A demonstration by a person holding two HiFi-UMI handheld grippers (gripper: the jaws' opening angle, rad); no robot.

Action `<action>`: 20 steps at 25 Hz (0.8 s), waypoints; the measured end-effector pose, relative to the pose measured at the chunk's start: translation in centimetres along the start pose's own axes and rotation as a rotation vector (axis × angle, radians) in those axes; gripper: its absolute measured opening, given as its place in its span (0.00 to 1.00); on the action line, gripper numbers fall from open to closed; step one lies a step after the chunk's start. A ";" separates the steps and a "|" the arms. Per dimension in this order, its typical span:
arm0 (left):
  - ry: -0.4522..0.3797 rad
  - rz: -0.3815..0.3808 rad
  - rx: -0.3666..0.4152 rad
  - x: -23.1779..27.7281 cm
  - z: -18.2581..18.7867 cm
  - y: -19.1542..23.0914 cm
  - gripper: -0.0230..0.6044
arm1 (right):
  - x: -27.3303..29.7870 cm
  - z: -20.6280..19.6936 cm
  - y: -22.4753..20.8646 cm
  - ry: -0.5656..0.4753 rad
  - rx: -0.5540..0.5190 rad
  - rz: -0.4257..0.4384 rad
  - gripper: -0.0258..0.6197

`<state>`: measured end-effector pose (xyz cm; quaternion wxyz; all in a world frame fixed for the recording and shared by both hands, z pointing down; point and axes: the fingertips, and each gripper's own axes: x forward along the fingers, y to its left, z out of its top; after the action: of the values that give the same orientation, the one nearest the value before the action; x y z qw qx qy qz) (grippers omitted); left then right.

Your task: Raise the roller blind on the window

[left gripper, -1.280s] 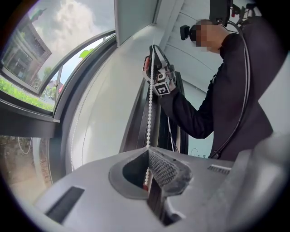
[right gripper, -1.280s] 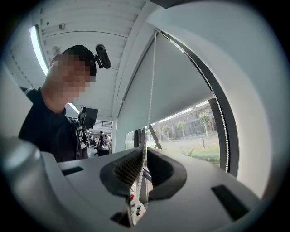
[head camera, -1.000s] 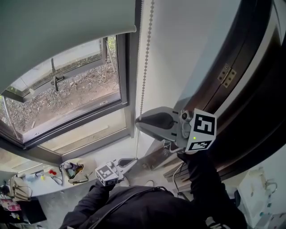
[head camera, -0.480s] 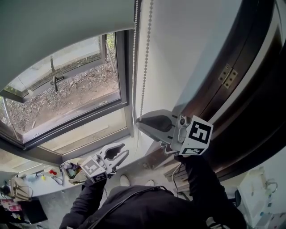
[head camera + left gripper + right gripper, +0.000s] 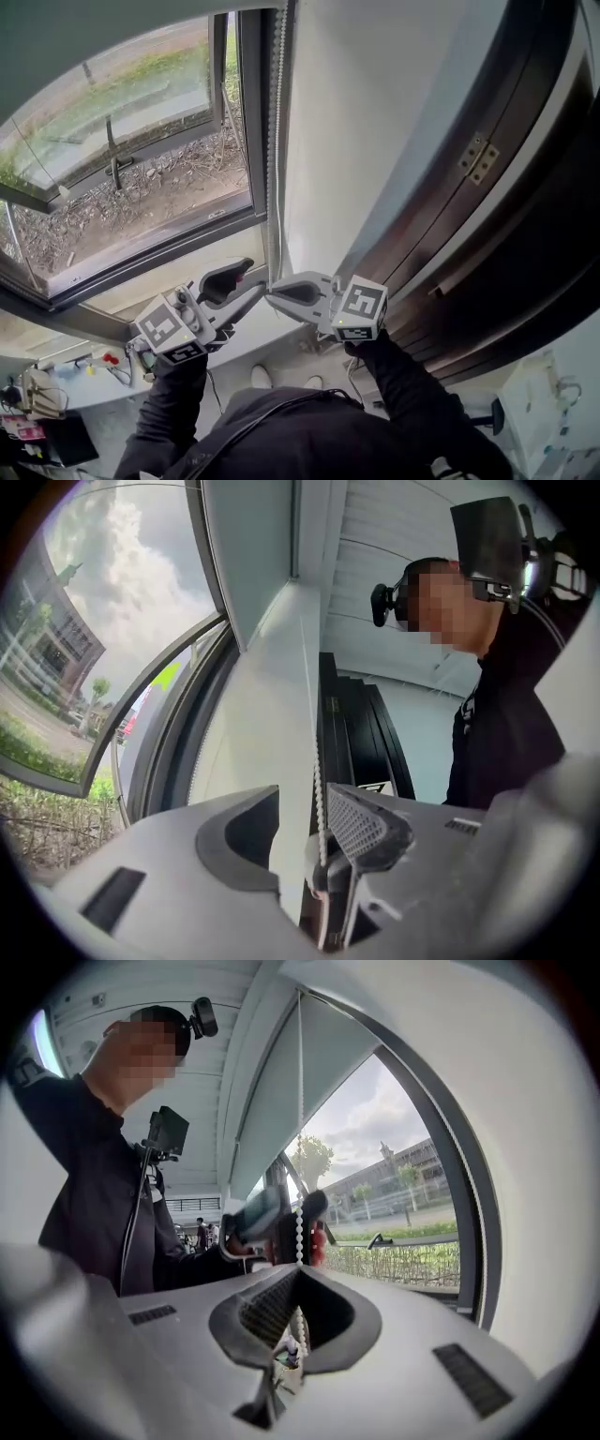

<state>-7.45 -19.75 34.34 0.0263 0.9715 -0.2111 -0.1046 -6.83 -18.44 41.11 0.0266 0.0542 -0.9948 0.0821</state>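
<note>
Head view looks up at the window [image 5: 141, 169], where the roller blind [image 5: 75, 37] is rolled most of the way up and its grey fabric covers only the top left corner. The white bead chain [image 5: 274, 141] hangs down the right edge of the window frame. Both tools meet at its lower end, tip to tip.

The right tool [image 5: 273, 290] points level and its jaws are closed on the chain. In the right gripper view the beads [image 5: 299, 1222] drop into the pinch at the tip [image 5: 298, 1274], and the blind [image 5: 281, 1101] shows as a grey panel above.

The left tool [image 5: 255, 277] has just been opening its jaws. In the left gripper view they stand well apart [image 5: 302, 799], and the chain [image 5: 319, 799] hangs between them. It runs just beside the ribbed right pad and is not pinched.

Each tool carries a cube with square black-and-white markers, on the left [image 5: 169, 328] and on the right [image 5: 361, 305]. A small white label [image 5: 371, 787] sits on the dark door frame, too small to read. A brass hinge [image 5: 476, 157] is fixed to the dark door at the right.
</note>
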 end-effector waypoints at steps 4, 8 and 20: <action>0.028 -0.055 0.041 1.4 0.4 -1.2 0.28 | 0.8 -4.5 0.4 0.093 0.010 0.012 0.05; 0.060 -0.076 0.029 2.3 0.0 -1.9 0.27 | 0.7 -7.9 0.1 0.127 0.073 -0.002 0.05; 0.082 -0.066 -0.014 2.4 -0.5 -1.5 0.06 | 0.5 -9.4 0.2 0.163 0.081 0.004 0.05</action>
<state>-4.63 -19.39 34.19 0.0382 0.9812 -0.1770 -0.0671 -6.91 -16.77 50.41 0.1052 0.0465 -0.9853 0.1266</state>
